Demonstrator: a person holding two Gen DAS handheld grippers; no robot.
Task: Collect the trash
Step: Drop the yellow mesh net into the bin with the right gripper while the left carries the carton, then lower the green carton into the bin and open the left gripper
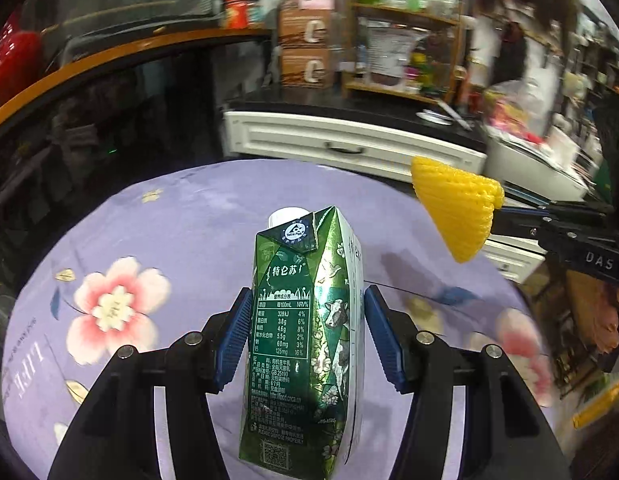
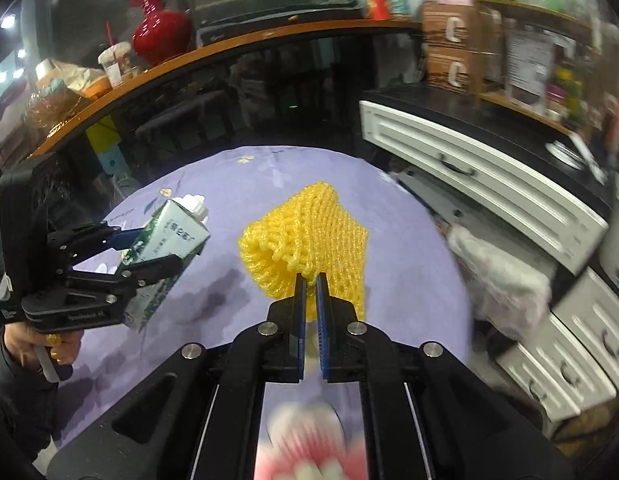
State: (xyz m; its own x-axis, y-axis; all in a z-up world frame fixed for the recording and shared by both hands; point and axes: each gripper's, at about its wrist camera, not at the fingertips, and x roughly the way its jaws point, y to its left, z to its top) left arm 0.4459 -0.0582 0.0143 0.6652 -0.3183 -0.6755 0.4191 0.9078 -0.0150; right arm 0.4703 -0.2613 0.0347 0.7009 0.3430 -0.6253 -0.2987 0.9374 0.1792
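Note:
A green and white milk carton [image 1: 305,332] with a white cap stands between the blue pads of my left gripper [image 1: 305,312], which is shut on its sides and holds it above the table. From the right wrist view the same carton [image 2: 165,240] hangs tilted in the left gripper [image 2: 149,252] at the left. My right gripper [image 2: 311,280] is shut on the edge of a yellow foam net sleeve [image 2: 309,236], lifted off the cloth. In the left wrist view that yellow net [image 1: 453,212] hangs at the right from the right gripper's tips [image 1: 497,214].
A round table with a purple flowered cloth [image 1: 189,232] lies below both grippers. White drawers [image 2: 489,184] under a dark counter stand to the right, with a pale plastic bag [image 2: 505,276] by them. A curved wood-edged counter [image 2: 189,56] with a red vase and cups runs behind.

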